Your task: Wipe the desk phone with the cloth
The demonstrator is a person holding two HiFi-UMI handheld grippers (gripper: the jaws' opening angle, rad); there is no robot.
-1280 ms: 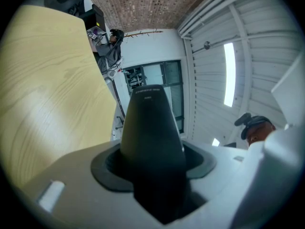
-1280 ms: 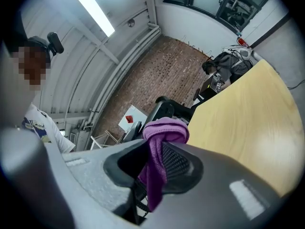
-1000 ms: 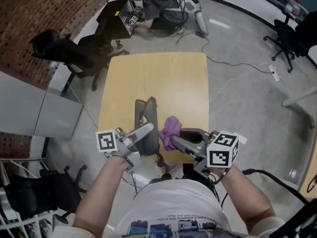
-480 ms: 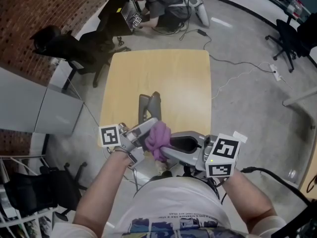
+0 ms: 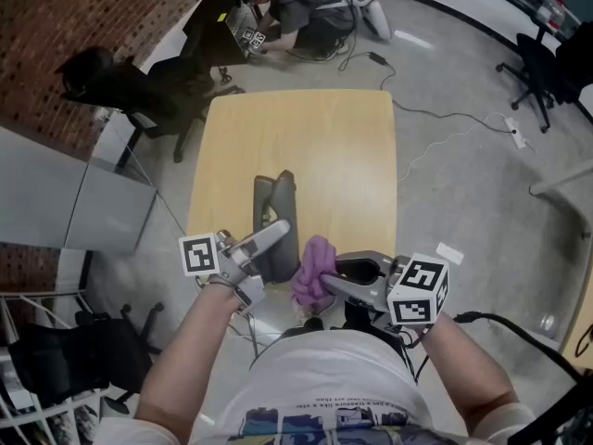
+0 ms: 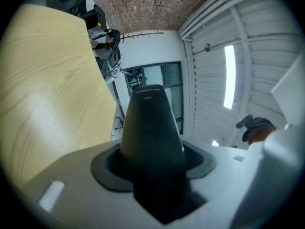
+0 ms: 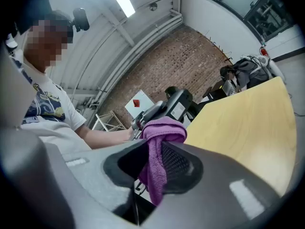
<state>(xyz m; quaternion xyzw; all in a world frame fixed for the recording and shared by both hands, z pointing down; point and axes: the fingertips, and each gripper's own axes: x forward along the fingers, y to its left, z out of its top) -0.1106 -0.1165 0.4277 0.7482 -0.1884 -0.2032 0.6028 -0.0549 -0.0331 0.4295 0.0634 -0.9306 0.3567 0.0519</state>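
The dark grey desk phone [image 5: 274, 209] lies lengthwise on the wooden table [image 5: 315, 146], near its front edge. My left gripper [image 5: 266, 240] is shut on the phone's near end. In the left gripper view the phone [image 6: 150, 128] fills the gap between the jaws of the left gripper [image 6: 152, 185]. My right gripper [image 5: 326, 281] is shut on a purple cloth [image 5: 313, 265], just right of the phone's near end and apart from it. In the right gripper view the cloth [image 7: 162, 128] bunches above the right gripper [image 7: 152, 173], with the phone [image 7: 177, 103] behind it.
A person crouches by bags and gear [image 5: 296, 7] on the floor beyond the table's far edge. A black office chair [image 5: 111, 86] stands at far left and another [image 5: 537, 68] at far right. Cables [image 5: 435, 123] trail across the grey floor to the right.
The right gripper swept the cloth left over the phone's near end, then drew it back to the right and toward me. The left gripper kept its hold on the phone.
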